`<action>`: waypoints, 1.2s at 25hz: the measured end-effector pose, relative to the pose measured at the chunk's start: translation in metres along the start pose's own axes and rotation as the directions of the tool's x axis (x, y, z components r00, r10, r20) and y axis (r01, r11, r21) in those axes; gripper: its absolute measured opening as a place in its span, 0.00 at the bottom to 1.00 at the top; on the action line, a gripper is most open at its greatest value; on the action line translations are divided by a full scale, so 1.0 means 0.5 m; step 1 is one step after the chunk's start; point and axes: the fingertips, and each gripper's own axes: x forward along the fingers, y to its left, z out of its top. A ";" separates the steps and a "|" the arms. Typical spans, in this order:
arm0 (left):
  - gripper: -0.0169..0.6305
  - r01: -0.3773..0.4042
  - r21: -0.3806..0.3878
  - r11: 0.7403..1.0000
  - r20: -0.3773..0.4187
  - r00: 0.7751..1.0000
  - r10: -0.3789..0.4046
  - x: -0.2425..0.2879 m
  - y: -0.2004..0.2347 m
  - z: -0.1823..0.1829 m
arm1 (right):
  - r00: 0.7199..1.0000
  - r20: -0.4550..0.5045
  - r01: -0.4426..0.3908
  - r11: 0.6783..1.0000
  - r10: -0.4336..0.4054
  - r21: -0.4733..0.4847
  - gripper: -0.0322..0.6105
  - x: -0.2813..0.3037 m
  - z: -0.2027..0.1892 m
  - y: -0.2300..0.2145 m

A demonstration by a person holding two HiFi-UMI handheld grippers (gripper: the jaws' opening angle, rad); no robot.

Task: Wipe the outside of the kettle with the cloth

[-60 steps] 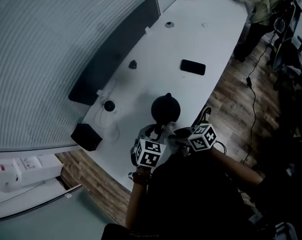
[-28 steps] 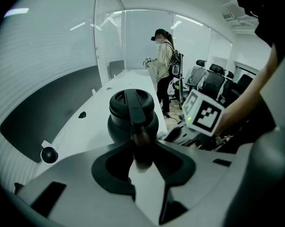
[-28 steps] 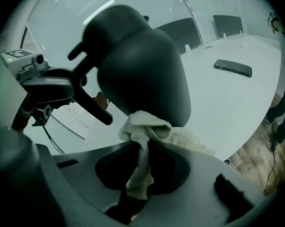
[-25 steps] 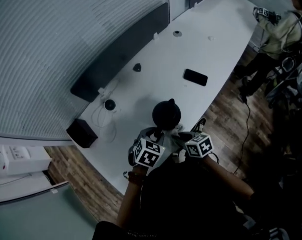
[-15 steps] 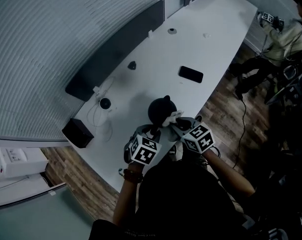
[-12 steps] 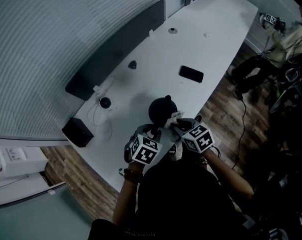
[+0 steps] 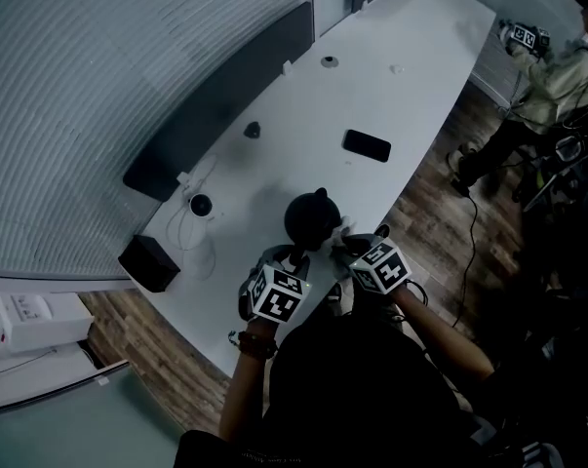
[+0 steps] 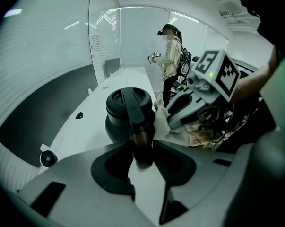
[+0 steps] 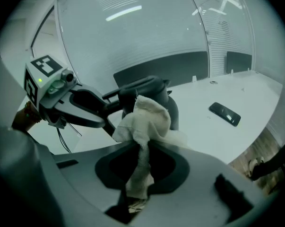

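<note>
The kettle (image 7: 308, 217) is clamped by its handle in the left gripper (image 8: 142, 149); the cloth (image 9: 147, 119) is pinched in the right gripper (image 9: 141, 150). The kettle may be tipped off the table (image 7: 372, 86) edge if pressed hard.

R tool (image 9: 142, 148) w/ cloth (image 9: 147, 115) has come up against kettle (image 7: 308, 218) side.

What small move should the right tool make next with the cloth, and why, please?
Probably slide the right tool sideways round the kettle, keeping the cloth pressed on. The cloth is clamped in its jaws and appears to rest against the kettle's side, while the left tool steadies the handle.
</note>
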 end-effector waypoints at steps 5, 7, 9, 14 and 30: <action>0.23 0.035 -0.001 0.999 0.010 0.999 -0.035 0.003 0.002 0.001 | 0.987 -0.157 0.031 0.999 -0.036 -0.032 0.13 0.092 -0.074 -0.050; 0.23 0.041 0.000 0.999 0.005 0.999 -0.041 0.003 -0.002 0.001 | 0.973 -0.225 0.049 0.998 -0.056 -0.038 0.13 0.118 -0.103 -0.067; 0.23 0.036 -0.001 0.999 -0.003 0.999 -0.036 0.003 -0.003 0.001 | 0.961 -0.266 0.065 0.998 -0.070 -0.027 0.13 0.142 -0.130 -0.086; 0.23 0.021 -0.020 1.000 -0.015 1.000 -0.021 0.000 0.003 -0.001 | 0.971 -0.234 0.055 0.998 -0.049 0.019 0.13 0.134 -0.127 -0.082; 0.24 0.011 0.015 1.000 -0.050 0.999 -0.010 0.004 -0.001 0.006 | 0.995 -0.056 0.065 0.962 -0.083 -0.265 0.13 -0.039 0.064 -0.024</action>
